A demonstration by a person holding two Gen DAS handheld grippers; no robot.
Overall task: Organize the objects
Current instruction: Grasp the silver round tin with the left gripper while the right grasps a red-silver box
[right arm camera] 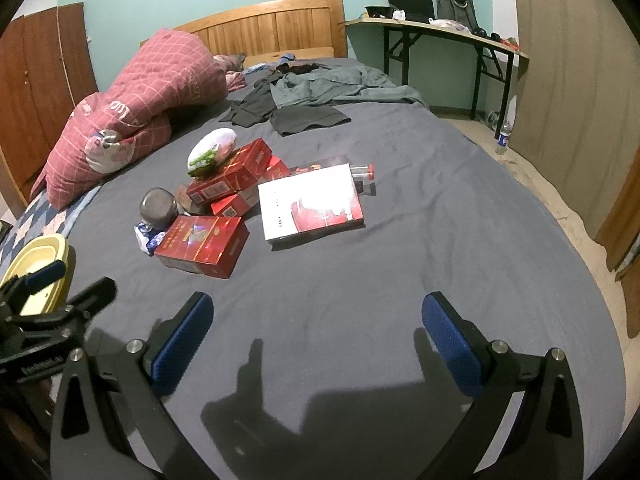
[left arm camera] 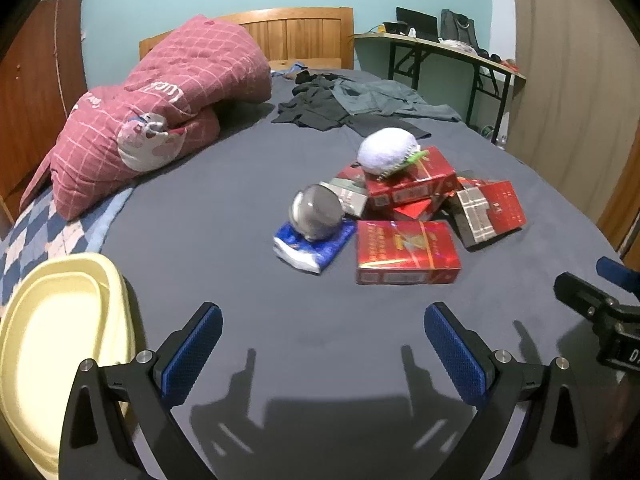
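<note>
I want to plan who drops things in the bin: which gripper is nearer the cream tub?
Left. The left gripper hovers open right beside the cream tub, which sits at its own left finger. The right gripper is open farther right, with the left gripper between it and the tub.

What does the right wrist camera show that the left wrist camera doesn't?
Only the right wrist view shows the small red-capped tube behind the white-and-red box, and a bottle on the floor. Only the left wrist view shows the yellow tub large and close. Both show the red boxes, the grey ball and the pink quilt.
</note>
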